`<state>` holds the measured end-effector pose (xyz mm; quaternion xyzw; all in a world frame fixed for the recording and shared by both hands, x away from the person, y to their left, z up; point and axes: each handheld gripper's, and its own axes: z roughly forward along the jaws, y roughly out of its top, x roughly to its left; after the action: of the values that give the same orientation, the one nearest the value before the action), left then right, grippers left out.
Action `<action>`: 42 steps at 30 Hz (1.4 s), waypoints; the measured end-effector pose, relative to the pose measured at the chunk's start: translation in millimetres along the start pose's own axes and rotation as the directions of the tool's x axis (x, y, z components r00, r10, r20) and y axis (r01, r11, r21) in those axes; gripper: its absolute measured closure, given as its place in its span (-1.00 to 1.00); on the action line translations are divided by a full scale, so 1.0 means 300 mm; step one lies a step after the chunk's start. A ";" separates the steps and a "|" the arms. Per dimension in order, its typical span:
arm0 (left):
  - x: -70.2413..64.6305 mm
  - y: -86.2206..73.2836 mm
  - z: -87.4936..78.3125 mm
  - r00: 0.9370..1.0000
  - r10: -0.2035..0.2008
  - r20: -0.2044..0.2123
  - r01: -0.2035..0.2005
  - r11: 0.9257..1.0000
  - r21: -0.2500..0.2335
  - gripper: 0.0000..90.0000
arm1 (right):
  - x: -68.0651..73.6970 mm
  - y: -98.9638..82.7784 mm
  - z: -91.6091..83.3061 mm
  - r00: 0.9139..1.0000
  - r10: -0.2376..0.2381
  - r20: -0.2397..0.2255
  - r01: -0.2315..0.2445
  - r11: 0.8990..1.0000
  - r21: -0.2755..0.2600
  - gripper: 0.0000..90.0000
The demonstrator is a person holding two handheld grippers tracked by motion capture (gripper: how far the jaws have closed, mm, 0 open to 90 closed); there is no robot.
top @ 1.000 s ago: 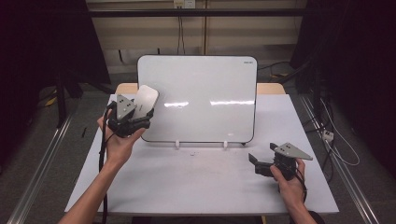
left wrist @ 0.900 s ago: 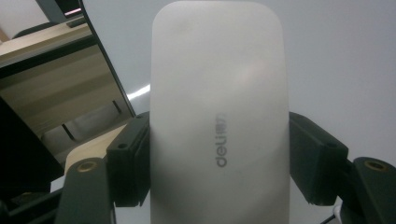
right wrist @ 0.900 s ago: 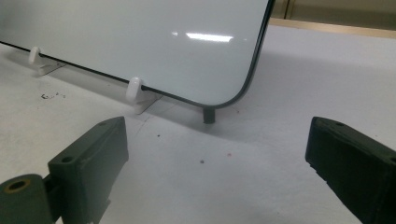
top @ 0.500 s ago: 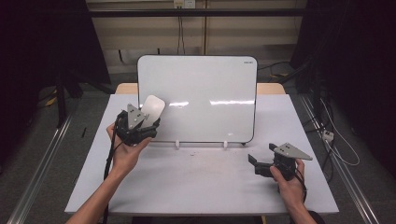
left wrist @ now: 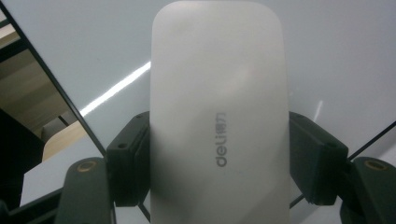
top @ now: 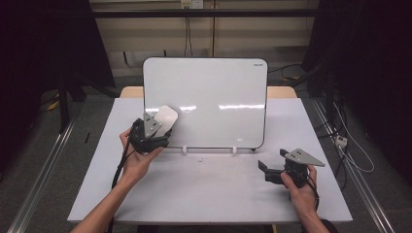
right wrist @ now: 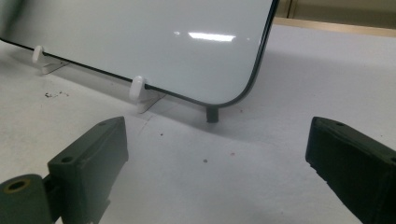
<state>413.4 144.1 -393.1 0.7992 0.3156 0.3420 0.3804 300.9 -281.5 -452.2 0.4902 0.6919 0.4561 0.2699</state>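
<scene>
One whiteboard (top: 214, 102) stands on the table (top: 209, 194), propped on white clips, its face looking blank. At its left edge the left gripper (top: 154, 130) pinches a white eraser (left wrist: 219, 116) flat to the board; wiping looks best with even pressure in overlapping strokes toward the right. Near right, the right gripper (top: 277, 170) rests spread and empty, free to steady the board.

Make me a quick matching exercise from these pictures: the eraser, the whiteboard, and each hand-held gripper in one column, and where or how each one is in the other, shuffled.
Column one:
1. eraser
2. whiteboard
3. left hand-held gripper
4. right hand-held gripper

Column two:
A. open, low over the table
B. standing upright on white clips
C. clamped between two black jaws
D. shut, raised at the board's lower left

Pairs: 1-C, 2-B, 3-D, 4-A
</scene>
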 end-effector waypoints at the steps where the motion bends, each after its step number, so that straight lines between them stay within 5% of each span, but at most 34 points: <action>1: 0.001 -0.003 0.005 1.000 0.008 -0.008 -0.008 1.000 0.008 -0.31 | 0.001 0.000 0.000 1.000 -0.001 0.002 0.001 1.000 0.000 -0.87; 8: 0.000 0.001 0.037 0.998 0.039 -0.050 -0.039 0.999 0.004 -0.31 | 0.004 0.001 0.001 1.000 -0.006 0.010 0.006 1.000 -0.001 -0.87; 19: -0.006 -0.011 0.063 0.997 0.055 -0.056 -0.054 0.998 0.032 -0.31 | 0.003 0.000 -0.001 1.000 -0.006 0.008 0.006 1.000 -0.003 -0.87; 34: 0.023 -0.020 0.071 1.000 -0.015 0.003 0.015 1.000 0.018 -0.40 | 0.006 0.004 0.005 1.000 -0.001 0.014 0.001 1.000 0.001 -0.87; 42: 0.030 -0.015 0.058 0.999 -0.044 0.011 0.044 0.999 -0.001 -0.68 | 0.007 0.002 0.002 1.000 -0.004 0.019 0.004 1.000 0.003 -0.87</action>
<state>431.0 146.4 -402.5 0.7936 0.3307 0.3295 0.3901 300.7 -279.3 -451.9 0.4937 0.6910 0.4499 0.2764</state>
